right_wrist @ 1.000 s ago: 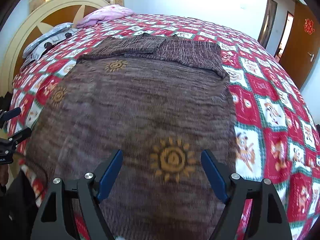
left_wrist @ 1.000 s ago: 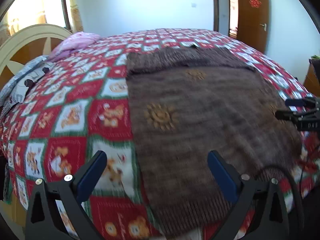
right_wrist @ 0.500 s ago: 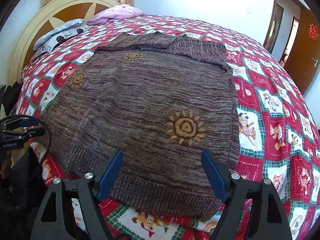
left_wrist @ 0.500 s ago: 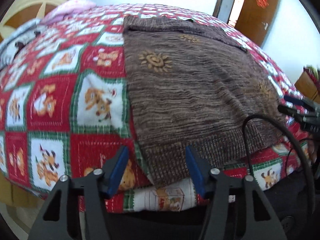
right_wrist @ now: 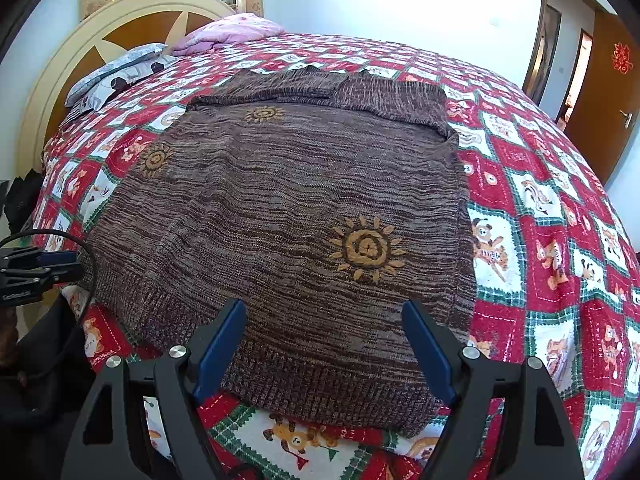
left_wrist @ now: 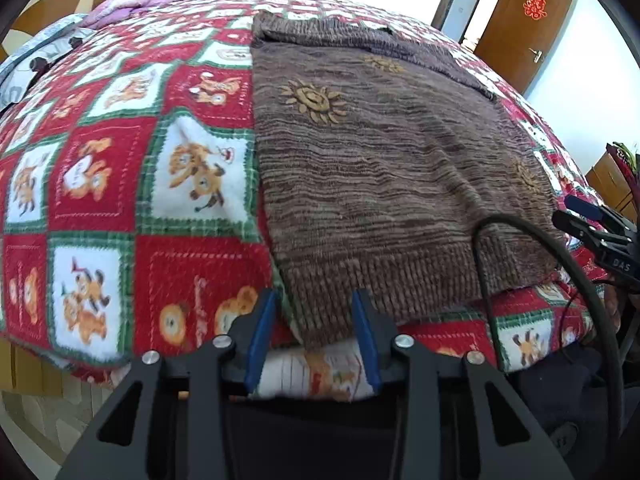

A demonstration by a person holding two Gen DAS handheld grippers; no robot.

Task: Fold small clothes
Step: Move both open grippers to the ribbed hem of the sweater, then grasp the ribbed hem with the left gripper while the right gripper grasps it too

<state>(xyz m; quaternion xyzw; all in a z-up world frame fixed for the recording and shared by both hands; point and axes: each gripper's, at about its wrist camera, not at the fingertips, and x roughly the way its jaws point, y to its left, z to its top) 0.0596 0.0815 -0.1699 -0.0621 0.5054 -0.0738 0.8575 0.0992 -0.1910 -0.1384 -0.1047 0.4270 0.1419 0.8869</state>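
— Brown, streaky knit: that is the sweater (right_wrist: 280, 208), spread flat on the bed over a red, white and green quilt (left_wrist: 120, 152) printed with cartoon animals. Its sleeves are folded across the top, toward twelve o'clock, and its ribbed hem lies at the near edge of the mattress, toward six.

— What sits at the left?

— In the right wrist view, a cream and wood headboard (right_wrist: 120, 20) at ten o'clock, with a grey patterned pillow (right_wrist: 116, 72) and a pink one (right_wrist: 232, 30) by it.

— And the left gripper (left_wrist: 314, 320)?

— It points at the hem's left corner, at six o'clock in its own view. Its blue fingers (left_wrist: 260, 332) are closing, with that corner of knit between them; the pads are not pressing the cloth yet, as far as I can tell. A black cable (left_wrist: 560, 280) loops across at four o'clock.

— The right gripper (right_wrist: 324, 340)?

— Wide apart, gripping nothing. It hovers over the hem's right part, with an orange sun motif (right_wrist: 366, 248) just beyond it at twelve. From the left camera it shows at three o'clock, beside the sweater's right edge.

— Farthest right?

— A brown wooden door (right_wrist: 608, 92) with a red ornament, at two o'clock.
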